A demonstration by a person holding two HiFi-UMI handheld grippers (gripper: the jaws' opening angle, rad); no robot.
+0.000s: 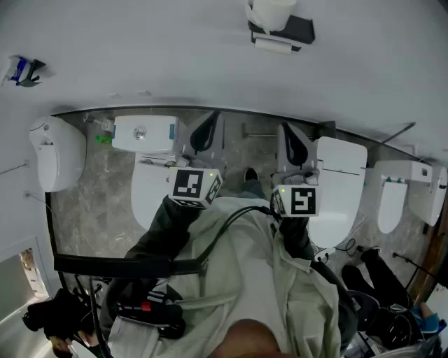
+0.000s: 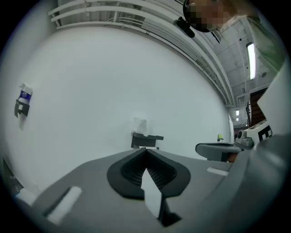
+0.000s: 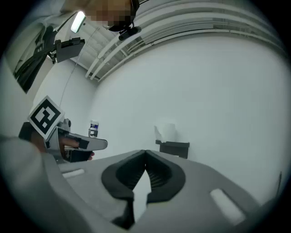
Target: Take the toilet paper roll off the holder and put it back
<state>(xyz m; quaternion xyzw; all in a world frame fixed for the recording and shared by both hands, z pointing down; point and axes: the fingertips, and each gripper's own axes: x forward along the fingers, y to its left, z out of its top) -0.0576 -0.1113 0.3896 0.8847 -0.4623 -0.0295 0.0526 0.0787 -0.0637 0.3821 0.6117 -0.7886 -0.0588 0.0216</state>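
soft, even brightness on the white wall (image 2: 113, 82), fisheye warp and black corners in both gripper views

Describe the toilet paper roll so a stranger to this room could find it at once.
Look at the broad white wall. A dark shelf-like holder is mounted on it, and the toilet paper roll is the white cylinder standing on that holder. The only other wall item, far to the left, is smaller and partly blue.
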